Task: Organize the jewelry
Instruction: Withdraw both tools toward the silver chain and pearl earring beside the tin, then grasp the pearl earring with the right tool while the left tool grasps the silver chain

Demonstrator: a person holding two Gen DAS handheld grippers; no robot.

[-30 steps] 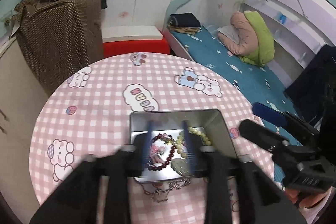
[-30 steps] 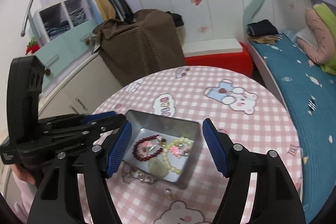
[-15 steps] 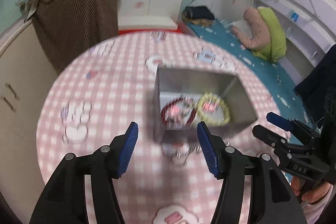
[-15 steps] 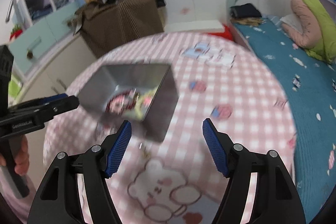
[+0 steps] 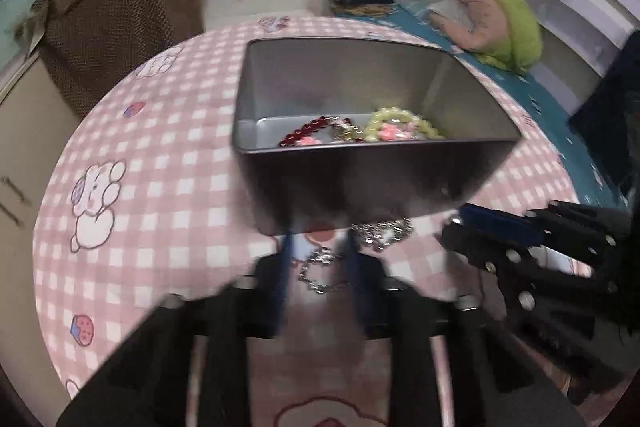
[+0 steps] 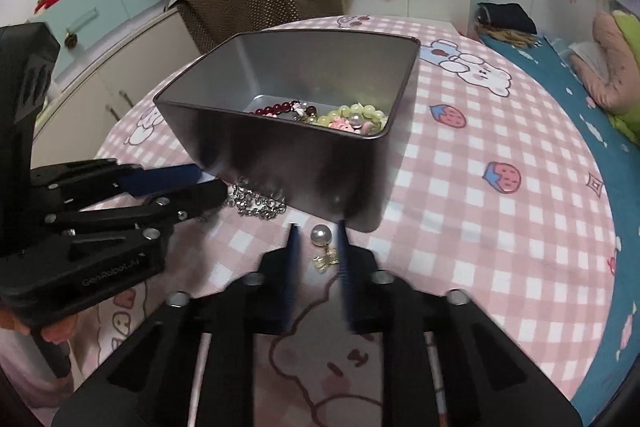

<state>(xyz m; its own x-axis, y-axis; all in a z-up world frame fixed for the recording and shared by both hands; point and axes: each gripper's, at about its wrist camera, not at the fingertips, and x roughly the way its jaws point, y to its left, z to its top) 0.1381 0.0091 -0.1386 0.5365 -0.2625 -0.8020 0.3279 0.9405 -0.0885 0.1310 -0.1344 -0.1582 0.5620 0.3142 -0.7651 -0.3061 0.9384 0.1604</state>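
Both grippers have dropped from above the metal tin [image 6: 280, 155] to the desk [image 6: 500, 227] in front of its near wall. Left gripper [image 5: 316, 267] has its fingers closing around the silver chain [image 5: 320, 269] lying there, pads not yet pressing it, while the right gripper [image 6: 318, 255] is clenched narrow about the pearl earring [image 6: 322, 237]. Red and green bead bracelets [image 6: 320, 113] lie inside the tin
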